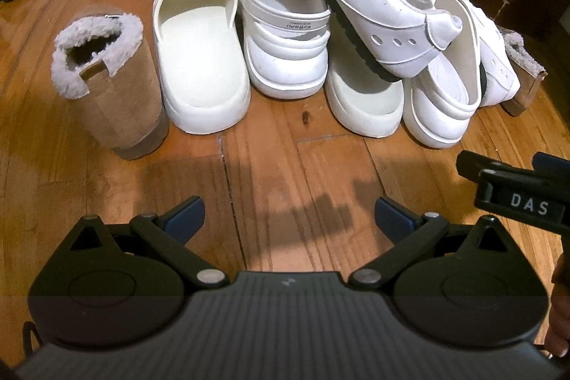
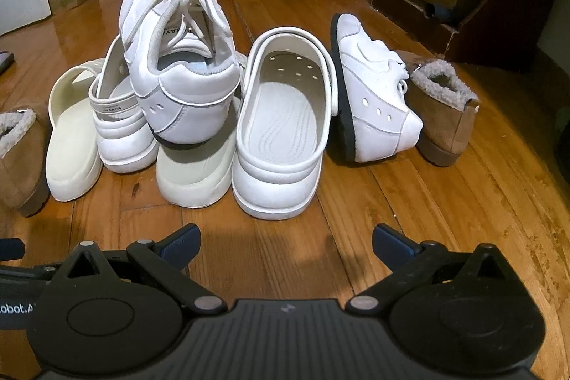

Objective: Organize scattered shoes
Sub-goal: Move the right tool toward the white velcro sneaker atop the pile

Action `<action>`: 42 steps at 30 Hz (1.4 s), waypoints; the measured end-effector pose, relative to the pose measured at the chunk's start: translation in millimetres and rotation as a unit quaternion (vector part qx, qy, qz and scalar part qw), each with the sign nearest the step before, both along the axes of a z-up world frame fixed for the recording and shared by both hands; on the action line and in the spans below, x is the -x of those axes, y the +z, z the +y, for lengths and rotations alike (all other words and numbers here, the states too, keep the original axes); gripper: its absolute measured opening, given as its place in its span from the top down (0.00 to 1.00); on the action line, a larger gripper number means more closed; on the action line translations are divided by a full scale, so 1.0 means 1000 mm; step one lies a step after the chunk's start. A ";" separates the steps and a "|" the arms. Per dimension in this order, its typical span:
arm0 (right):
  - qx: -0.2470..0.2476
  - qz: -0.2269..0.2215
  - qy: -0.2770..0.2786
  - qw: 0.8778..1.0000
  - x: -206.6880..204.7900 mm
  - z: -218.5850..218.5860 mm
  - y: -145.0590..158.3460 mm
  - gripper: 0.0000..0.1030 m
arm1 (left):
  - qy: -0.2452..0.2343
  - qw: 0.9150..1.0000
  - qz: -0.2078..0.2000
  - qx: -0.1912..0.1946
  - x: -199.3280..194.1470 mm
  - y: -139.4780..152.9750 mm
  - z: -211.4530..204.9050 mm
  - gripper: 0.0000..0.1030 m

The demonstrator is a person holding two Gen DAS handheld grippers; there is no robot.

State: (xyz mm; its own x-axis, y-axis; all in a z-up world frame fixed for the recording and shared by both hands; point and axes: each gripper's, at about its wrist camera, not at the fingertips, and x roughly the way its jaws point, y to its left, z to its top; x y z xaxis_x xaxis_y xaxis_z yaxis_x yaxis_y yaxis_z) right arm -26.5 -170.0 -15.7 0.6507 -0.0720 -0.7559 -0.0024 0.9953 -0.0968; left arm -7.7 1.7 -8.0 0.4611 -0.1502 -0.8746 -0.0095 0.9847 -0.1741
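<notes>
Wood floor (image 2: 427,202) — both grippers, left (image 1: 290,216) and right (image 2: 285,244), gape empty; the perched sneaker (image 2: 178,66) could topple if nudged.

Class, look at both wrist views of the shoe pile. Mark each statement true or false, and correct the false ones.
1. Both grippers hold a shoe. False: the left gripper and right gripper are open and hold nothing.
2. One white sneaker rests on top of other shoes. True.
3. The second white sneaker stands flat on its sole. False: it lies on its side.
4. A fleece-lined tan boot sits at the right end of the pile. True.
5. The shoes sit on carpet. False: it is a wooden floor.
</notes>
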 end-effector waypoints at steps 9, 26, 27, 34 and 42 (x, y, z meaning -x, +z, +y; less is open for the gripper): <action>0.006 0.015 0.001 1.000 0.002 0.003 0.023 0.01 | -0.011 0.998 0.060 -0.005 0.009 -0.005 0.003 0.00; 0.014 0.121 0.047 0.991 -0.045 -0.022 0.176 0.03 | -0.034 0.999 0.003 0.020 -0.020 0.065 0.018 0.00; 0.009 0.124 0.047 0.991 -0.047 -0.023 0.183 0.03 | -0.031 0.999 0.000 0.021 -0.022 0.067 0.019 0.00; 0.009 0.112 0.067 0.991 -0.050 -0.017 0.211 0.05 | -0.026 0.999 -0.014 -0.025 -0.008 0.083 0.020 0.00; -0.017 0.103 0.160 0.982 -0.045 -0.012 0.180 0.07 | 0.029 0.998 -0.030 -0.041 -0.014 0.097 0.017 0.00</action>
State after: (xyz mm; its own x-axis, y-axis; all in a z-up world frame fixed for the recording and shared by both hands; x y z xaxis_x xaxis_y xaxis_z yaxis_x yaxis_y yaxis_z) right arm 18.1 -181.6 164.3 0.4683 0.1386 -0.8726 -0.3319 0.9429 -0.0284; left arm 6.4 19.1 89.5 0.5196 -0.0510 -0.8529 -0.0594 0.9936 -0.0957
